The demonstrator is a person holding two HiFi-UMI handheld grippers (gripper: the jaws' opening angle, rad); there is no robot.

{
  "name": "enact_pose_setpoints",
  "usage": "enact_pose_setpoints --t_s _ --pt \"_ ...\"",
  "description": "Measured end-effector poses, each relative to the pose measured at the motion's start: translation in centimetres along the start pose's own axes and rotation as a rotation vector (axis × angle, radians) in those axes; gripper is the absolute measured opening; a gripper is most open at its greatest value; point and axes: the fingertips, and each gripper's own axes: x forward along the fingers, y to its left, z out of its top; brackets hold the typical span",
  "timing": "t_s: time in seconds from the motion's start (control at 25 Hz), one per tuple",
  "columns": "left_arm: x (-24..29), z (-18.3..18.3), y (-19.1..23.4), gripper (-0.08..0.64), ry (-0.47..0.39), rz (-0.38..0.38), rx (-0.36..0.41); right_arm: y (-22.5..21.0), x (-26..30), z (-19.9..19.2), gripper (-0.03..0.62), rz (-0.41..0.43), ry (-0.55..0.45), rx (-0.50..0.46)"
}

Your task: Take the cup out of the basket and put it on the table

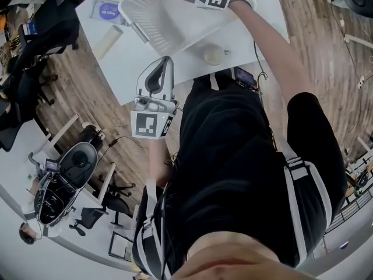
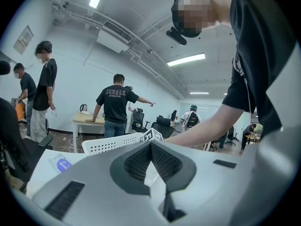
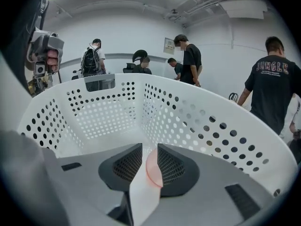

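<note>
- While the right gripper (image 3: 149, 146) reaches into the white perforated plastic basket (image 3: 197, 121), its jaws stand narrowly apart, seemingly pinching a pale pink translucent cup (image 3: 154, 171) there, ready to lift it.
- The left gripper (image 2: 150, 143), jaws together and empty, waits clear of the white worktop (image 1: 192, 63).

We read one word, "JUNGLE", across the back of a black T-shirt (image 3: 274, 79) on a person standing beyond the white basket (image 3: 211, 121). The blue label (image 1: 109, 10) on a packet left of the basket is too small for us to read.
</note>
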Motion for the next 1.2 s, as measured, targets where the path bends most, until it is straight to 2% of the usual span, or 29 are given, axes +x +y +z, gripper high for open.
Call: enact_pose_setpoints --t_s 0.52,0.6,0.68,1.2 --pt "0.1 -0.2 0.8 0.02 0.009 0.005 -0.011 0.3 1.9 -2.4 0.094 0.019 0.092 -0.027" --pt "0.1 -0.3 0.7 0.018 0.01 0.006 -0.009 0.4 2.1 -2.7 0.074 0.02 0.101 -0.032" --pt "0.1 -0.3 0.6 0.018 0.013 0.008 -0.009 0.4 2.1 -2.9 0.043 0.018 0.105 -0.031" --pt "-0.1 0.0 0.5 0.02 0.009 0.008 -0.004 0.3 1.7 -2.4 0.037 0.011 0.087 -0.039"
